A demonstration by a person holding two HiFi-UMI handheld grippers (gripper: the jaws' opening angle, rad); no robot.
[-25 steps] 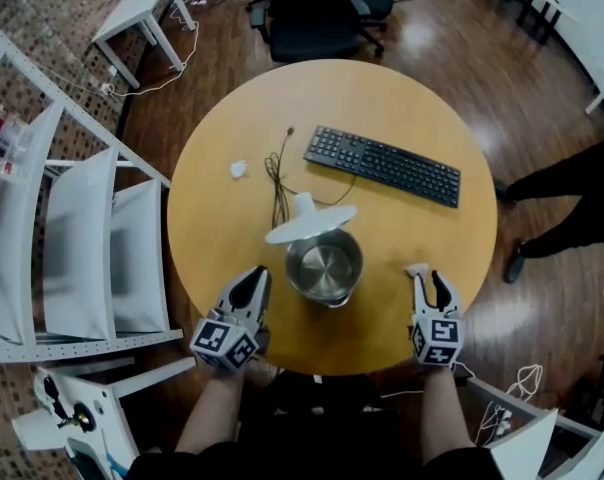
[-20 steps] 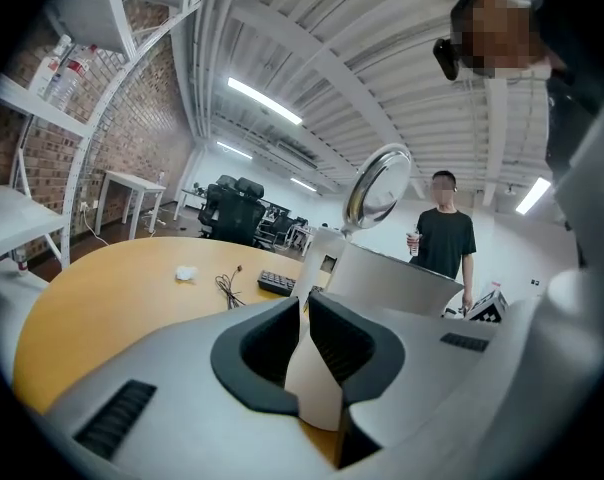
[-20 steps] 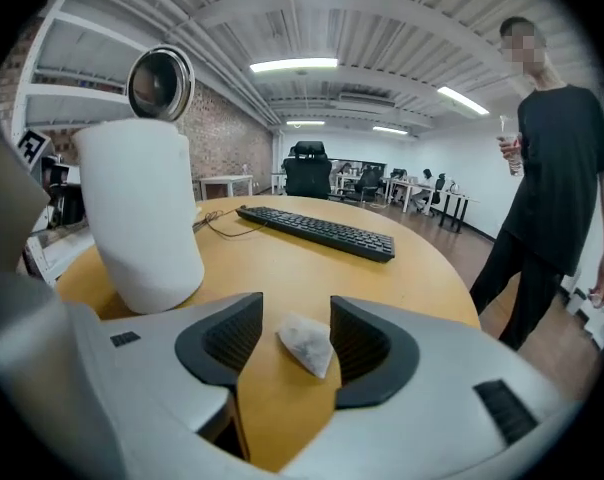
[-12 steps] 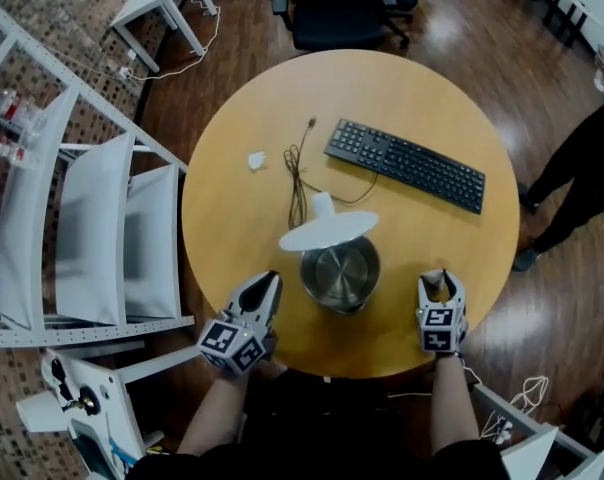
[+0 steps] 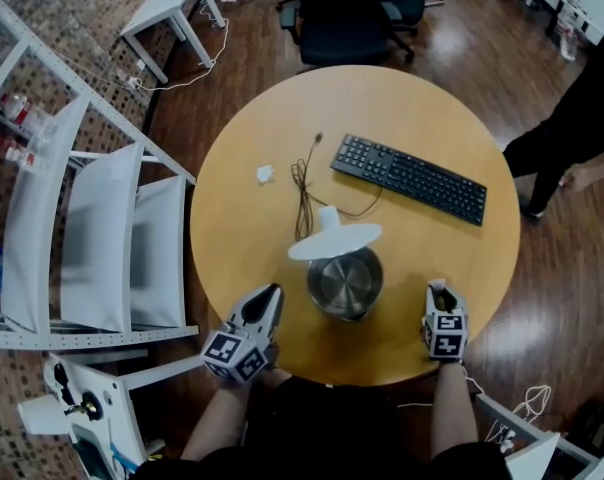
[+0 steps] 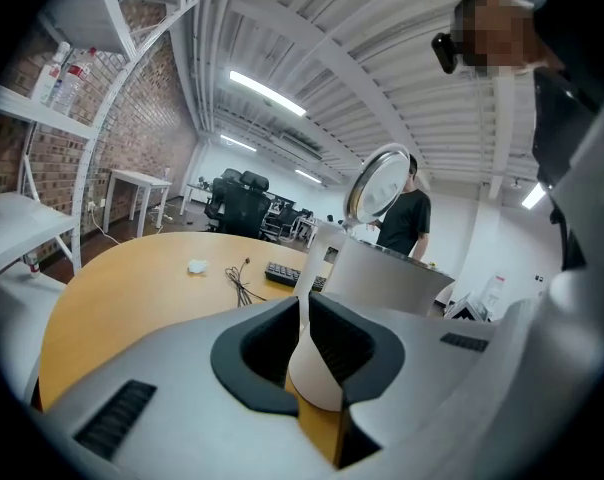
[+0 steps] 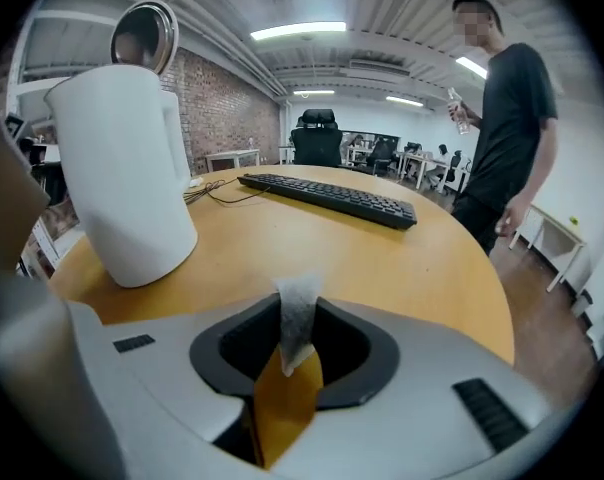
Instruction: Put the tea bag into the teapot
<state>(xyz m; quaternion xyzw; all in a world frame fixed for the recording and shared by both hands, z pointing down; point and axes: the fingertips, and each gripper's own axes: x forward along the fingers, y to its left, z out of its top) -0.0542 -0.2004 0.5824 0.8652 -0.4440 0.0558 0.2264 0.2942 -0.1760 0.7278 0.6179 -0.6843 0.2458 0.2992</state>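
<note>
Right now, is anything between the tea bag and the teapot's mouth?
Nothing visible. The right gripper has just been closing its jaws on the tea bag; only bare table lies between it and the teapot, whose lid stands open.

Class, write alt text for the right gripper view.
A tea bag stands pinched in the claw, whose jaws have just been closing, above a wooden table. A white kettle with its lid up stands left, a black keyboard beyond; a person stands right.

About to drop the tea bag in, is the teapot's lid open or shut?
Open: the lid is flipped up, and the head view looks down into the steel teapot.
</note>
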